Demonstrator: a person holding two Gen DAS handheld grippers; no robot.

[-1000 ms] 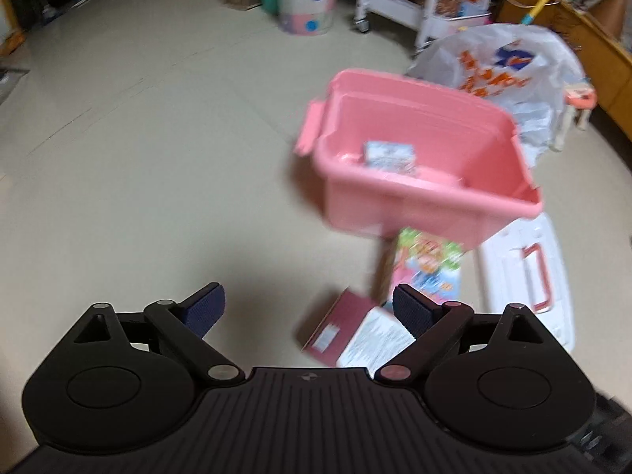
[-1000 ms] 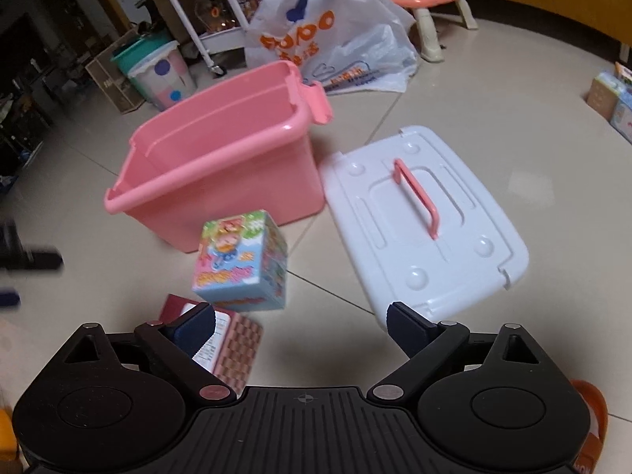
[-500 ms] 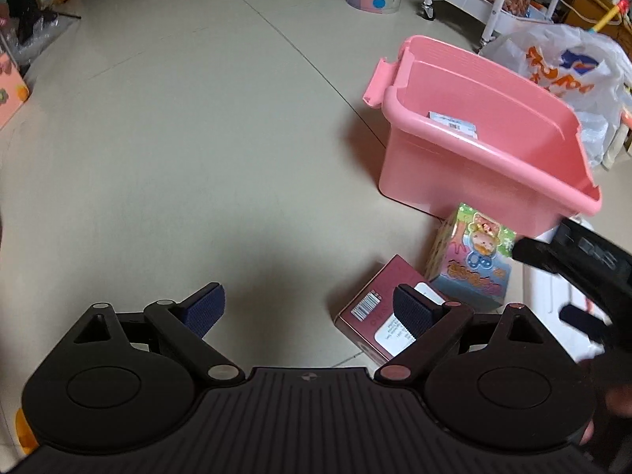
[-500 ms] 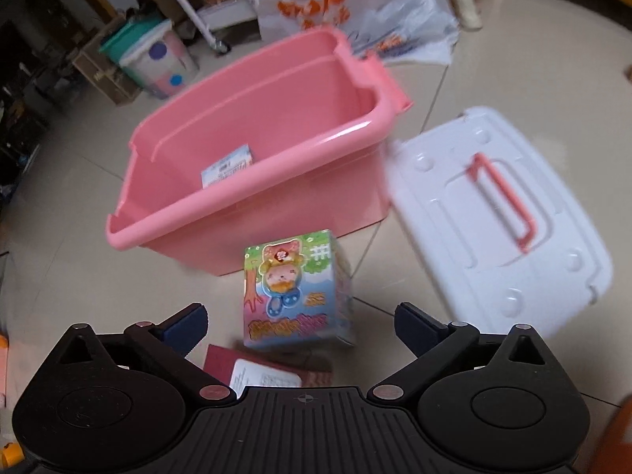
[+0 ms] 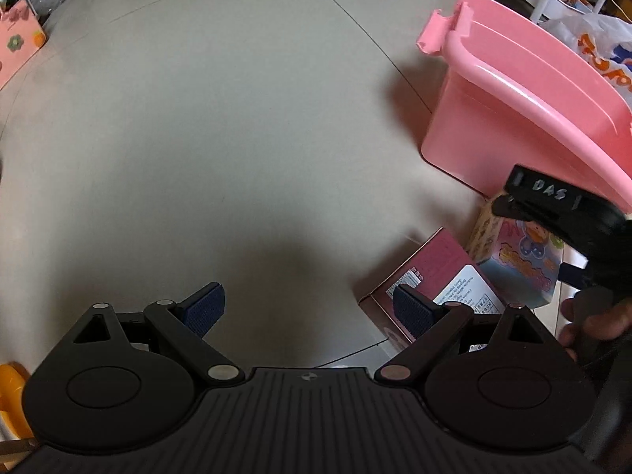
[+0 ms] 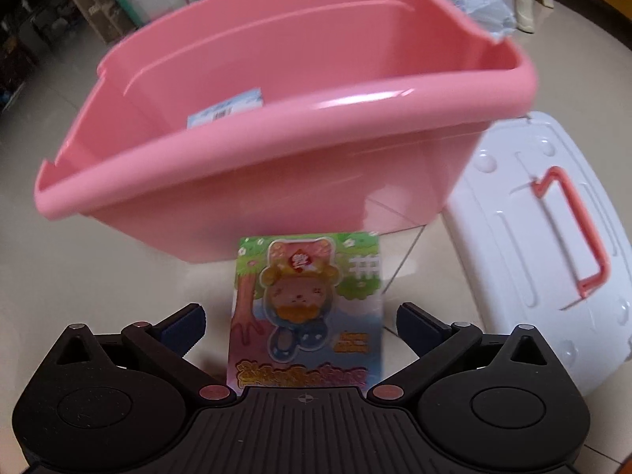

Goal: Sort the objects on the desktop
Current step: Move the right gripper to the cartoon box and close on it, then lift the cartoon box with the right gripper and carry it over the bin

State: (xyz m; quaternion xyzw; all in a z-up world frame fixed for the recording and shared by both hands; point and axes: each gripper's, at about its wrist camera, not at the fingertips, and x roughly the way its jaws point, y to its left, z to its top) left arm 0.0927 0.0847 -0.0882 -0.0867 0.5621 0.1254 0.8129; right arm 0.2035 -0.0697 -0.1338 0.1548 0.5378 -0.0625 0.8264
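- We see our left gripper (image 5: 308,310) with its fingers spread wide over bare floor (image 5: 221,138), nothing between them.
- The maroon box (image 5: 434,272) lies flat on the floor, just past the right-hand finger (image 5: 410,312) and outside the gap.
- Our right gripper (image 6: 301,326) has its fingers wide apart, and the cartoon box (image 6: 308,308) stands upright between them, touching neither pad.
- Beyond that box sits the pink bin (image 6: 276,150), with a small packet (image 6: 227,108) inside it.
- To the right, the white lid (image 6: 525,237) lies flat on the floor beside the bin.
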